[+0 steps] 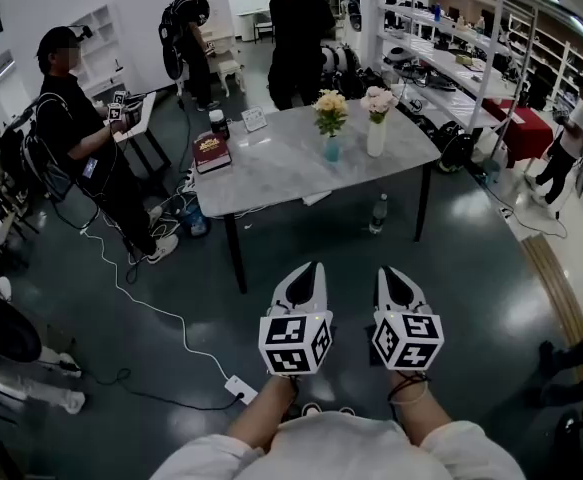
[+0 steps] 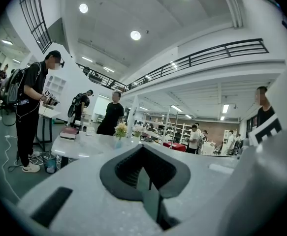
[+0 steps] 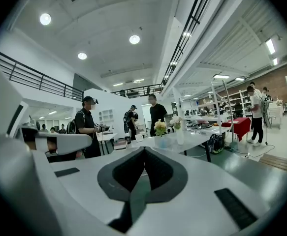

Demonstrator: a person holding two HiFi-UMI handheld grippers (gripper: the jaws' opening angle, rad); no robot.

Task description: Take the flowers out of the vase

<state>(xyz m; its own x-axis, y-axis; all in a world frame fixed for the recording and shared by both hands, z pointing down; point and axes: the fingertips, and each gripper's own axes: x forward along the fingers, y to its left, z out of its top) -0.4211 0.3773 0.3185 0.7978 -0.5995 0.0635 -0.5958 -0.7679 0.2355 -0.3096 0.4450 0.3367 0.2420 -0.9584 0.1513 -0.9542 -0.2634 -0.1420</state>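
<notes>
Two tools near, side by side: left gripper (image 1: pixel 309 271) and right gripper (image 1: pixel 397 275), jaws fully together, empty. Far ahead on table (image 1: pixel 271 168): yellow flowers (image 1: pixel 331 108) in blue vase (image 1: pixel 332 149), left of pink flowers (image 1: pixel 378 98) in white vase (image 1: pixel 375 136).

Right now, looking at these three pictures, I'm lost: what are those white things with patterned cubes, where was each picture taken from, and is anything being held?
There is no robot: a person holds a two-jaw tool in each hand, the left gripper and the right gripper; the patterned cubes are part of them. The head view comes from a camera on the person's head, looking down; the two gripper views come from cameras riding on each gripper, looking along its jaws. Both grippers are shut and hold nothing. Some way ahead stands a table with yellow flowers in a small blue vase, pale flowers in a tall white vase, and a book. Other people stand around it.
</notes>
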